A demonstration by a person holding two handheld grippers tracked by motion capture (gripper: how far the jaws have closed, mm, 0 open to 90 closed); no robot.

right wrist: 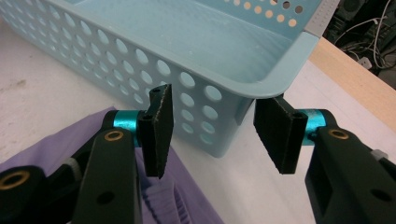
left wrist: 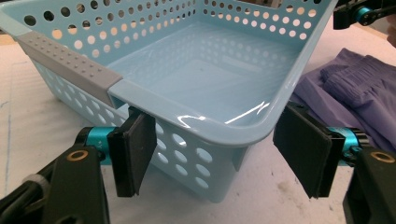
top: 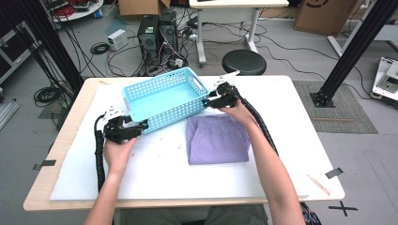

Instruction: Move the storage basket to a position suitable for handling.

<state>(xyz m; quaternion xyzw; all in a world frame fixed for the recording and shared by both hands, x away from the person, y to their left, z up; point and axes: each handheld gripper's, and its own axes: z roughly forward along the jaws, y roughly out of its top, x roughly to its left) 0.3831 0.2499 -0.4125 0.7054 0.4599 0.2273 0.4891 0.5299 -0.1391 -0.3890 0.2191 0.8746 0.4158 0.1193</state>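
A light-blue perforated basket (top: 164, 98) stands empty on the table, turned at an angle. A folded purple cloth (top: 217, 139) lies flat just in front of its right end. My left gripper (top: 143, 125) is open at the basket's near left corner. In the left gripper view the gripper (left wrist: 219, 154) straddles that corner of the basket (left wrist: 210, 74), under the rim, with the cloth (left wrist: 345, 88) at the right. My right gripper (top: 206, 101) is open at the near right corner. In its own view the gripper (right wrist: 218, 133) brackets the basket (right wrist: 196, 42) above the cloth (right wrist: 56, 144).
A white sheet (top: 155, 173) covers the wooden table (top: 70, 122). A wooden stick (top: 319, 184) and a strip of black tape (top: 333, 173) lie at the front right. Beyond the far edge are a black stool (top: 243, 61), computer towers (top: 157, 33) and cables.
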